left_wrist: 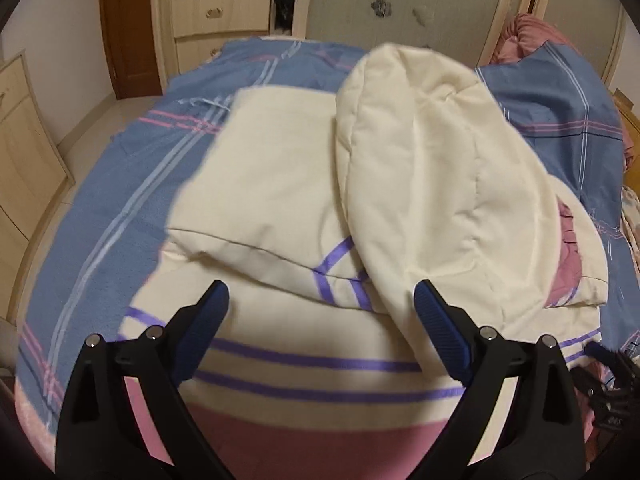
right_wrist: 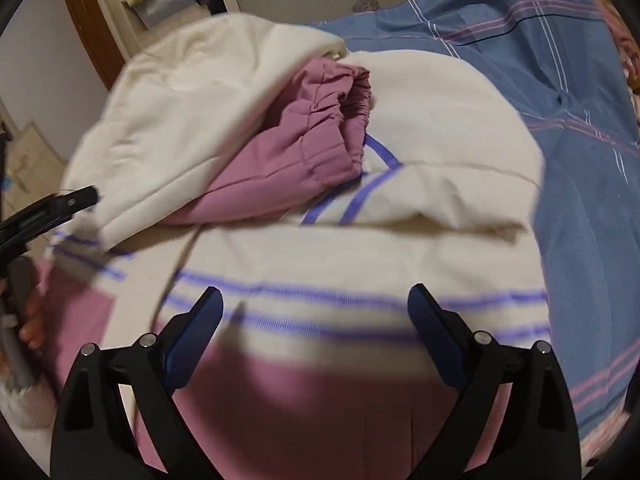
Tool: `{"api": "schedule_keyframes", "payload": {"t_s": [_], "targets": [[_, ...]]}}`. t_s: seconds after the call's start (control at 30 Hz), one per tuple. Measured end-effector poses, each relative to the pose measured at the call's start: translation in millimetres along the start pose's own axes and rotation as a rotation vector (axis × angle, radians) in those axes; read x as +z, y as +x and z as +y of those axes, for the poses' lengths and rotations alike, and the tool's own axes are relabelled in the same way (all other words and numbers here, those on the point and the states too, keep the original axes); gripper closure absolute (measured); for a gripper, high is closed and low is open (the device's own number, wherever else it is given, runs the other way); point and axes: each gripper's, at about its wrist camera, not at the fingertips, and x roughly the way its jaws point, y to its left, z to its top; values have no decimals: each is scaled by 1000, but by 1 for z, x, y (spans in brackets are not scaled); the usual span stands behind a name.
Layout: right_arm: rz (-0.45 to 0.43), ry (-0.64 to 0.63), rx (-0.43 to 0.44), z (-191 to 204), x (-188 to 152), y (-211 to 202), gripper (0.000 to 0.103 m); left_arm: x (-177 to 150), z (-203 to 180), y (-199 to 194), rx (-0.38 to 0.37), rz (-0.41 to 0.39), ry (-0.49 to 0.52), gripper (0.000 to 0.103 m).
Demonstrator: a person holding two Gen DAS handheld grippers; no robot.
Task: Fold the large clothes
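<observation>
A large cream jacket point(left_wrist: 304, 320) with purple stripes and a pink lower band lies on the bed. Its two cream sleeves are folded across the body; the right one point(left_wrist: 440, 184) lies on top of the left one point(left_wrist: 264, 176). In the right wrist view the jacket point(right_wrist: 360, 264) shows a pink elastic cuff point(right_wrist: 332, 128) lying on its chest. My left gripper point(left_wrist: 322, 300) is open and empty, hovering above the jacket's chest. My right gripper point(right_wrist: 316, 300) is open and empty above the striped band. The left gripper's tip point(right_wrist: 76, 200) shows at the left edge of the right wrist view.
The bed has a blue plaid cover point(left_wrist: 112, 216) with pink and white lines, also seen in the right wrist view point(right_wrist: 568, 128). Cream drawers point(left_wrist: 216, 20) and a wooden door point(left_wrist: 128, 32) stand beyond the bed. A pink quilt point(left_wrist: 528, 32) lies at the far right.
</observation>
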Motion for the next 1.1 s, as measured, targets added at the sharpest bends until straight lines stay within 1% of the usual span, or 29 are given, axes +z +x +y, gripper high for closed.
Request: {"api": "schedule_keyframes", "payload": {"t_s": [0.03, 0.07, 0.1, 0.13, 0.17, 0.2, 0.27, 0.33, 0.37, 0.43, 0.47, 0.5, 0.53, 0.57, 0.6, 0.67, 0.7, 0.77, 0.8, 0.83, 0.87, 0.9, 0.93, 0.97, 1.0, 1.03, 1.07, 1.1], "targets": [[31, -8, -17, -2, -8, -1, 7, -5, 4, -8, 9, -3, 3, 8], [74, -25, -52, -6, -22, 1, 7, -12, 7, -12, 18, 7, 8, 8], [102, -51, -86, -12, -43, 0, 5, -25, 9, -16, 32, 28, 18, 8], [101, -58, -84, -10, -54, -3, 1, -44, 11, -17, 49, 63, 29, 8], [103, -63, -69, -13, -71, -10, 1, -64, 12, -15, 69, 112, 48, 8], [111, -72, -61, -15, -82, -16, 1, -92, 12, -16, 102, 139, 94, 7], [112, -85, -38, -21, -99, -32, 1, -125, 10, -42, 117, 72, 166, 7], [94, -64, -4, -33, -111, -49, 1, -151, 14, -76, 136, 59, 227, 7], [87, -33, 3, -45, -118, -57, 1, -160, 21, -92, 177, 48, 241, 7], [101, 51, 6, -71, -133, -65, 1, -174, 43, -115, 258, 35, 226, 3], [116, 93, 12, -81, -141, -66, 1, -180, 53, -122, 278, 40, 203, 2], [146, 156, 19, -96, -153, -65, 1, -186, 71, -129, 291, 50, 158, 2], [178, 219, 43, -108, -167, -62, 1, -193, 92, -134, 285, 63, 100, 2], [202, 280, 98, -115, -181, -60, 1, -201, 113, -136, 264, 88, 29, 2], [215, 325, 147, -120, -190, -57, 1, -207, 130, -138, 223, 104, -34, 2], [237, 427, 273, -131, -206, -46, 1, -220, 159, -139, 58, 110, -188, 2], [242, 454, 310, -132, -211, -43, 1, -226, 173, -137, -19, 114, -276, 2], [258, 496, 390, -131, -218, -35, 1, -236, 190, -131, -144, 127, -413, 4], [265, 504, 412, -129, -220, -34, 1, -240, 194, -129, -182, 130, -452, 12], [263, 502, 410, -127, -221, -34, 4, -243, 197, -125, -226, 136, -494, 26], [260, 493, 402, -125, -220, -35, 15, -246, 199, -122, -289, 142, -537, 38], [258, 474, 396, -123, -220, -38, 23, -251, 197, -122, -345, 146, -571, 60], [258, 464, 398, -122, -219, -41, 40, -253, 197, -122, -378, 146, -596, 67], [251, 450, 410, -121, -218, -45, 56, -253, 195, -122, -377, 143, -595, 69], [244, 445, 433, -120, -217, -50, 66, -251, 192, -124, -376, 140, -580, 76], [239, 449, 458, -116, -214, -53, 78, -251, 188, -127, -382, 134, -563, 83], [231, 455, 488, -118, -212, -55, 86, -248, 184, -131, -392, 128, -546, 86], [220, 463, 524, -119, -211, -60, 88, -245, 182, -134, -399, 120, -537, 89]]}}
